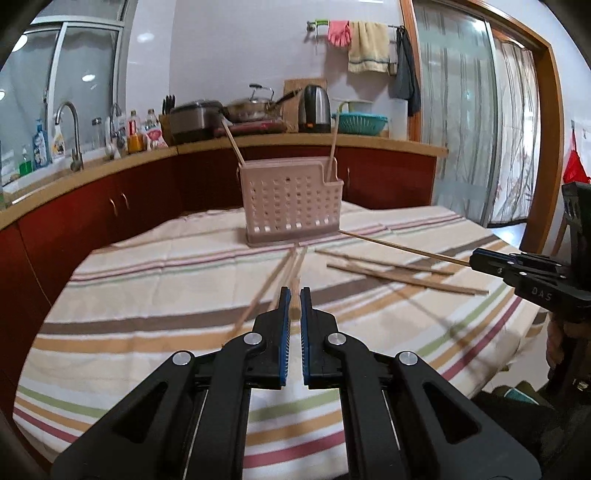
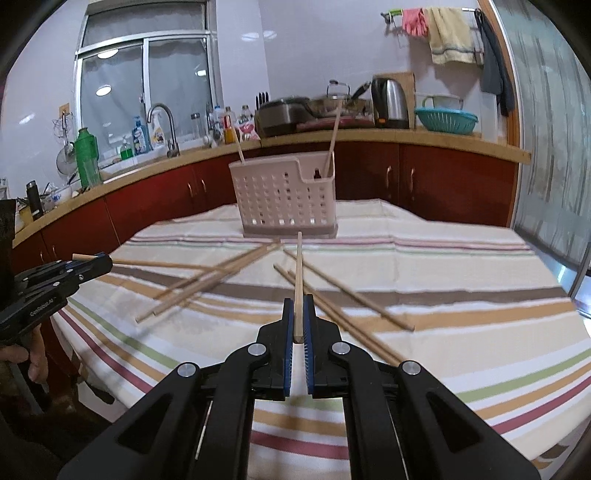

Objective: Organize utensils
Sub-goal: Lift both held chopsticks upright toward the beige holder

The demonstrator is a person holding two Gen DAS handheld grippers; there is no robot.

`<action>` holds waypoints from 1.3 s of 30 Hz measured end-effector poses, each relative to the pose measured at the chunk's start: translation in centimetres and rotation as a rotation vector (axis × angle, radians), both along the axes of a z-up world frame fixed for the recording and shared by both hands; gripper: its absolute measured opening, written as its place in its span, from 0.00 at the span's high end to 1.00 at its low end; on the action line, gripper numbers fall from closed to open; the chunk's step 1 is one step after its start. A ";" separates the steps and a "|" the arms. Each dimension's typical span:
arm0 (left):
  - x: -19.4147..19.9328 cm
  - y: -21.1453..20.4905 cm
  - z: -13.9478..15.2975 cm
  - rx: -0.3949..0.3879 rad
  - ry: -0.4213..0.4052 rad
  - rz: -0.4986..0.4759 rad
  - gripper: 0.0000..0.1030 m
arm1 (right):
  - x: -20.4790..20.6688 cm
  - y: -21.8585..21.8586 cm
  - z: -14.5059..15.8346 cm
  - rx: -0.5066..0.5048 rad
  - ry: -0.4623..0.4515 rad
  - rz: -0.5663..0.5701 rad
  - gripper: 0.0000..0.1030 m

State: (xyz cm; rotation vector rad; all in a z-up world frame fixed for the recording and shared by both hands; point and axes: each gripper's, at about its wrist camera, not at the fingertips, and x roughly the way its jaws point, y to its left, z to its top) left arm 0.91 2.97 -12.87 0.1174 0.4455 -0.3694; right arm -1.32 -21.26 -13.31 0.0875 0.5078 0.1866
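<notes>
"GenRobot.AI" on left tool [image 2: 92, 264] (white lettering)

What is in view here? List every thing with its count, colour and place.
Utensil caddy: one, pale pink, far middle of the table.
Standing chopsticks: two, wooden, one at each end of the caddy.
Loose chopsticks: several, wooden, scattered on the cloth in front of the caddy.
Tablecloth: one, cream with coloured stripes, covering the table.
Kettle: one, steel and black, back counter.
Basket: one, teal, right of the kettle.
Tap: one, metal, counter left.
Gloves: one pair, pink, wall rail.
Left gripper: black, blue pads, shut on a chopstick.
Right gripper: same colours, shut on another chopstick.
</notes>
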 end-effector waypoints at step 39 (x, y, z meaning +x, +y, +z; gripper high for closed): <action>0.4 1.7 5.4 -0.068 -0.148 0.055 0.95 | 1.2 1.2 2.2 0.003 0.069 0.051 0.94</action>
